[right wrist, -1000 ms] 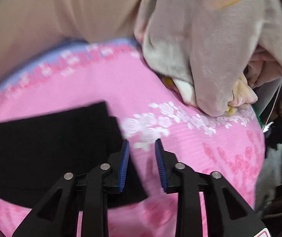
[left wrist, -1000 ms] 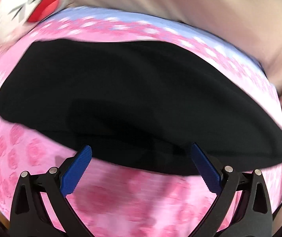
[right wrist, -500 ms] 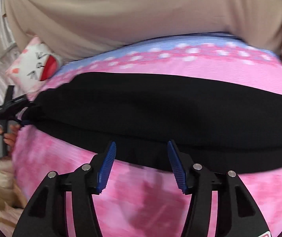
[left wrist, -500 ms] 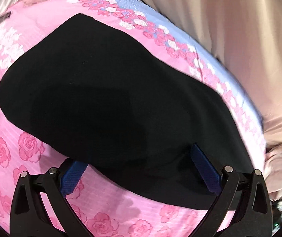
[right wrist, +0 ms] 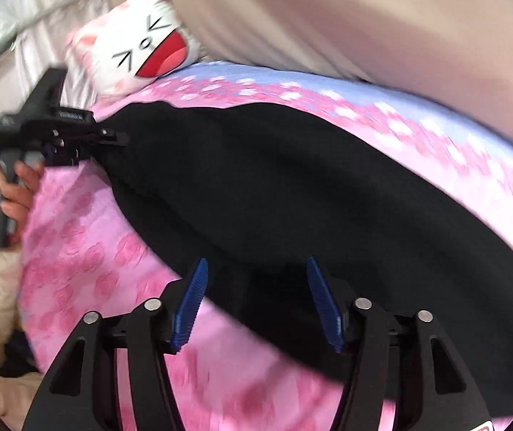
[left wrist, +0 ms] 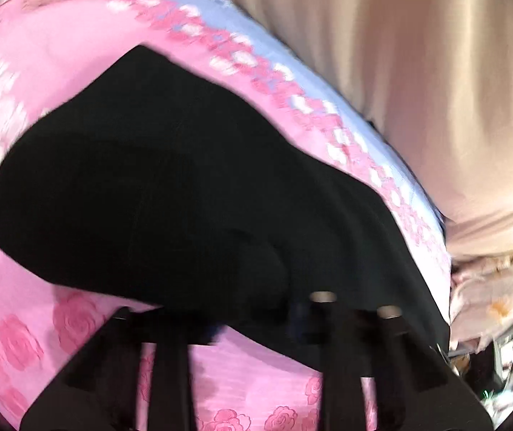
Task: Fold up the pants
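Note:
The black pants (left wrist: 170, 186) lie flat on a pink rose-print bedsheet (left wrist: 26, 327) and fill the middle of both views; they also show in the right wrist view (right wrist: 328, 197). My left gripper (left wrist: 256, 323) is at the pants' near edge, blurred, its jaws closing on the black cloth. It also shows in the right wrist view (right wrist: 112, 136), held at the pants' far left end. My right gripper (right wrist: 256, 298) is open, its blue pads (right wrist: 191, 298) over the near edge of the pants, holding nothing.
A white cat-face pillow (right wrist: 141, 50) lies at the head of the bed. A beige curtain (left wrist: 418, 72) hangs along the far side. A heap of pale bedding (left wrist: 489, 287) lies at the right end. The sheet's blue border (right wrist: 292, 79) runs along the far edge.
My left gripper has narrowed from wide open onto the pants' edge. My right gripper has swung left from the pants' right end and opened wider over the near edge.

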`<state>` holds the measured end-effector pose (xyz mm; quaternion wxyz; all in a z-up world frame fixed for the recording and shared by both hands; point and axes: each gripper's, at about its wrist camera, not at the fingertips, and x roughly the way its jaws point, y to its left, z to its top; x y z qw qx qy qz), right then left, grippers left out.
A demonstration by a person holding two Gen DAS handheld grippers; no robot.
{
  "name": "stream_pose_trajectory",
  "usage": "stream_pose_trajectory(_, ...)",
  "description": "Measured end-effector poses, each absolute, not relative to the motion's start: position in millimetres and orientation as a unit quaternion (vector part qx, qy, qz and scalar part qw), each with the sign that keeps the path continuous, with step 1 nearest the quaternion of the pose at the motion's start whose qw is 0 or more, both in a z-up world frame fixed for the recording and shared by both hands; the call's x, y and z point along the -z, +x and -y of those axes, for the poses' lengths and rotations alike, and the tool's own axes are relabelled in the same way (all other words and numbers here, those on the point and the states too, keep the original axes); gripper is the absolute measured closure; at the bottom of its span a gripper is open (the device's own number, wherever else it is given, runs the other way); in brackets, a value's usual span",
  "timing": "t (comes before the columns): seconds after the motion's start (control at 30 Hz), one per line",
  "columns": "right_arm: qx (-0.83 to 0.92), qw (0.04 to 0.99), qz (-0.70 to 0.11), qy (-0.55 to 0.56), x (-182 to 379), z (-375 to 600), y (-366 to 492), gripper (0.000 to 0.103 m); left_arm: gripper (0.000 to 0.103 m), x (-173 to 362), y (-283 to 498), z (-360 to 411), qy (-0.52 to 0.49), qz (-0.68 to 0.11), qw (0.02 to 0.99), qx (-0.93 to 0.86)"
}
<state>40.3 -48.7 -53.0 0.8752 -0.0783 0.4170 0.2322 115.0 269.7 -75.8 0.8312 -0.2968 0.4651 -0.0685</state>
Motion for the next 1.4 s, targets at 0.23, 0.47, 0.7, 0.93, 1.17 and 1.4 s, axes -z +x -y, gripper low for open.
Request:
stream_pose_trajectory(0.23, -0.262, 0.858, -0.435, -0.077, 52.5, 33.8, 59.8, 0.094, 0.081, 45.4, 96.8, -299.5, -0.226, -0.451, 0.862, 0.044)
stream_pose_trajectory(0.47, -0.256, 0.847, -0.453, -0.112, 66.8, 43.3, 21.0, 0.081, 0.05, 65.3, 85.9, -310.8, -0.24, -0.462, 0.853, 0.03)
stream_pose_trajectory(0.7, -0.239, 0.881, -0.406, -0.047, 32.8, 81.9, -6.2, 0.048, 0.064, 73.2, 76.9, -331.5, -0.235, -0.465, 0.852, -0.055)
stream_pose_trajectory(0.93, -0.09, 0.904, -0.414, 0.054, 27.3, 182.5, -2.8, 0.048, 0.039, 57.8, 57.5, -322.5, -0.196, -0.46, 0.857, -0.124)
stream_pose_trajectory(1.17, -0.202, 0.887, -0.414, 0.04, 25.8, 124.8, 54.6, 0.068, 0.035, 8.5, 36.7, -300.1, -0.133, -0.387, 0.89, -0.2)
stream_pose_trajectory(1.4, -0.221, 0.858, -0.464, 0.003, 75.5, 56.9, 190.6, 0.103, 0.016, 13.5, 73.2, -187.6, -0.058, -0.414, 0.904, -0.09)
